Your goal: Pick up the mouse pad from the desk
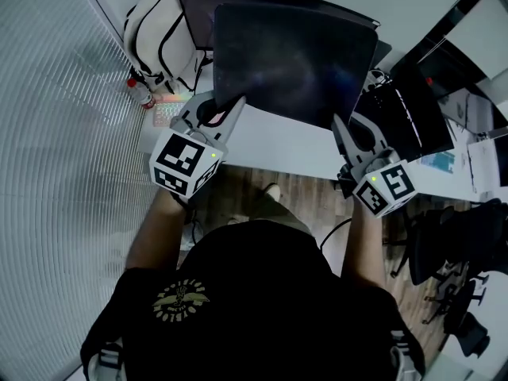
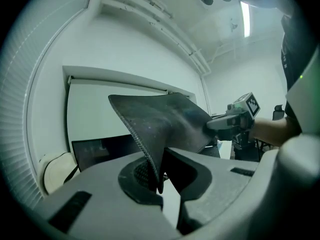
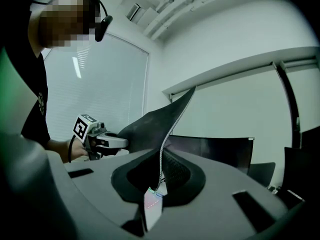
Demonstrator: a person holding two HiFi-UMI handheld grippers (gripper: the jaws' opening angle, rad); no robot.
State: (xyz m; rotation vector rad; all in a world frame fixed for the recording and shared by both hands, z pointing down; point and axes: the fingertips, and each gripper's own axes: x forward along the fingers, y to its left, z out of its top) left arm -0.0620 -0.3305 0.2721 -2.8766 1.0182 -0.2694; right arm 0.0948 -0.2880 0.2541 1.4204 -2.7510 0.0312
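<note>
Over desk (image 1: 278, 137), mouse pad (image 1: 294, 62) in both jaws, bottle (image 1: 143, 94) only overhead

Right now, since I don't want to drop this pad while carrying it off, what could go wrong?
Both the left claw and the right claw pinch only the near edge of the mouse pad, which bows limply between them, so it could slip free. Its far edge reaches toward the monitor and might brush it.

Head view looks steeply down on the left tool (image 1: 225, 109), right tool (image 1: 349, 127) and surface (image 1: 286, 145). Each tool view looks level along its jaws, close up; both share the pad (image 2: 165, 119).
</note>
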